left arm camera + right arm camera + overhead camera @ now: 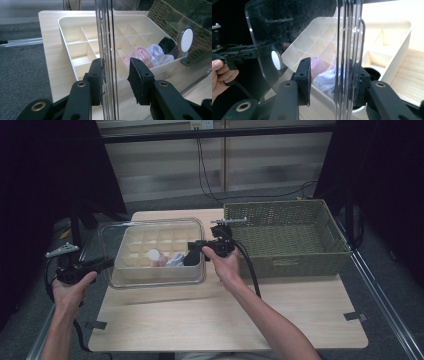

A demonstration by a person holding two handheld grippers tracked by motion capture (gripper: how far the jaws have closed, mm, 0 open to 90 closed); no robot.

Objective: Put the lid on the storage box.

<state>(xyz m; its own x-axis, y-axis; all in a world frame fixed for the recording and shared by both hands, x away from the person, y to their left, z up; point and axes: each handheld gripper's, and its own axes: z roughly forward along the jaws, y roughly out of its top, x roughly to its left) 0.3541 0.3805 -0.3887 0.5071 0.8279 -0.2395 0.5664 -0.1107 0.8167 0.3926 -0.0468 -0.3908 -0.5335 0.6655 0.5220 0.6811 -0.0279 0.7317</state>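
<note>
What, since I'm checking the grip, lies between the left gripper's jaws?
The rim of the clear lid, edge-on in the left gripper view: it touches one jaw of the left gripper, with a gap to the other.

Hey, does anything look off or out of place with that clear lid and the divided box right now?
The clear lid sits askew: it overhangs the left side of the cream divided box instead of lying square on it, its edges between the jaws of both grippers. Rolled socks fill a few compartments; nothing looks spilled or damaged.
</note>
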